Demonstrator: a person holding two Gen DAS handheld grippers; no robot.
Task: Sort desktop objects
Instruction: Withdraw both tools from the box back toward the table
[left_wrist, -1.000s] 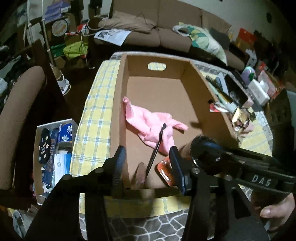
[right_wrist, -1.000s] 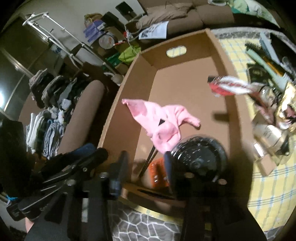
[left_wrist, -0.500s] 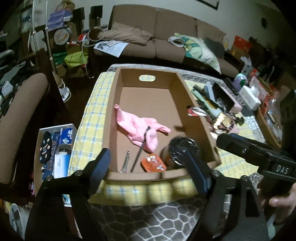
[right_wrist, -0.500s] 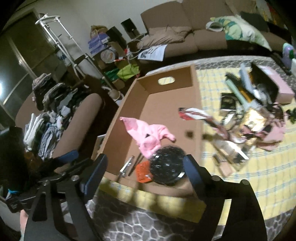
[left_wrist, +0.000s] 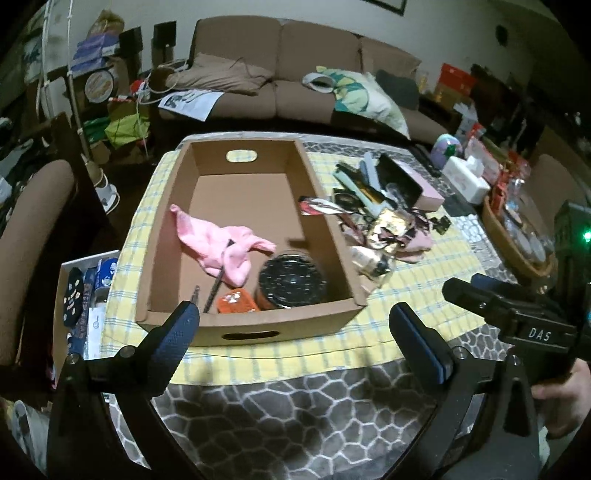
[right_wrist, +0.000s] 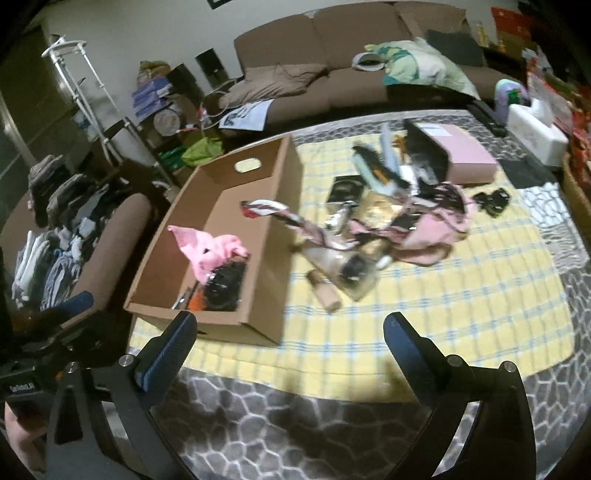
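Observation:
An open cardboard box (left_wrist: 332, 225) (right_wrist: 273, 236) stands on the yellow checked cloth (right_wrist: 461, 302). Inside lie a pink cloth (left_wrist: 218, 247) (right_wrist: 210, 247), a black round lidded jar (left_wrist: 291, 280) (right_wrist: 225, 284), an orange packet (left_wrist: 236, 301) and a thin dark tool (left_wrist: 216, 284). A pile of loose items (left_wrist: 384, 221) (right_wrist: 391, 221) lies right of the box. My left gripper (left_wrist: 295, 328) is open and empty, in front of the box. My right gripper (right_wrist: 290, 332) is open and empty, above the cloth's front edge.
A pink box (right_wrist: 461, 151) and a white tissue box (right_wrist: 535, 125) sit at the back right. A wicker basket (left_wrist: 517, 240) is at the far right. A brown sofa (left_wrist: 295, 85) stands behind. A chair (right_wrist: 110, 243) and a bin of items (left_wrist: 85, 295) are left of the table.
Both grippers opened and pulled back and up from the box. The black jar was let go and now sits in the box's near right corner. The right view swung right.

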